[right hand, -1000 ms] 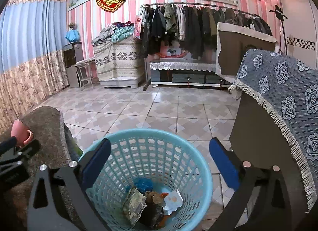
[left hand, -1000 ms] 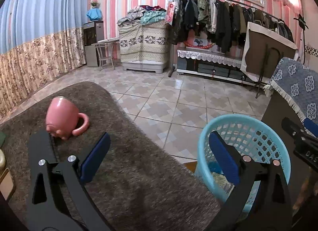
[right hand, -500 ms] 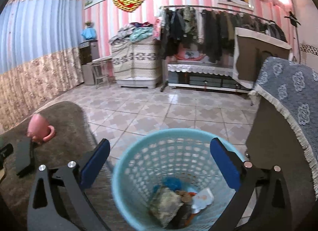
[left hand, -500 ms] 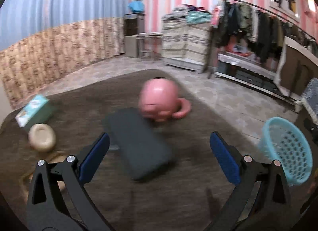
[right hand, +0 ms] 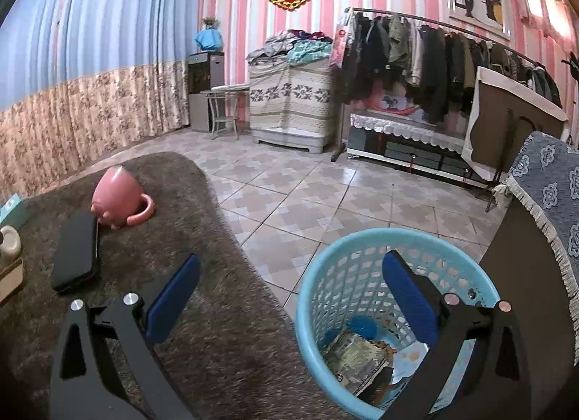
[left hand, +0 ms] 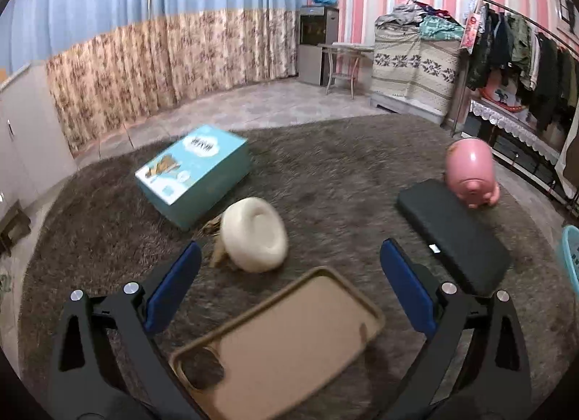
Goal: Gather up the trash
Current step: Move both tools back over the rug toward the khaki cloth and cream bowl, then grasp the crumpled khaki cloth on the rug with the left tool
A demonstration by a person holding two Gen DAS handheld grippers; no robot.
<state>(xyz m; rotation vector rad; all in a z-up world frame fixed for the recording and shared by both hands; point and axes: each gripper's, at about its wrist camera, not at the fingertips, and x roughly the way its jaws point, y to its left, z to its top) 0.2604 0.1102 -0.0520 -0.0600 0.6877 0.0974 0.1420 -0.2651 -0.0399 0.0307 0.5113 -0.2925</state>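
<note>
- The left gripper (left hand: 289, 268) is held wide apart and empty above the brown shaggy table cover (left hand: 325, 174), pointed at the middle of the table.
- Small crumpled scraps of trash (left hand: 217, 257) are seen just ahead of the left blue pad, tucked against the near-left side of the cream round dish (left hand: 255, 235); what they are cannot be told through the blur.
- The scraps lie slightly left of the left gripper's centre line, so a short forward and leftward reach is judged to be called for; no clear long axis can be made out.
- The left gripper is judged the nearer one; the right view shows only the dish's edge at its far left.
- The right gripper (right hand: 289, 297) is likewise spread wide and empty, hanging over the table's right edge with its right finger above the blue basket (right hand: 311, 297).
- The basket stands on the tiled floor just beside the table's right edge; wrappers and paper (right hand: 362, 358) already lie at its bottom.
- A tan tray (left hand: 289, 340) lies directly under the left gripper, holding nothing but a dark patch at its near corner.
- A teal box (left hand: 195, 174), a black case (left hand: 452, 235) and an overturned pink mug (left hand: 470, 170) rest further off.
</note>
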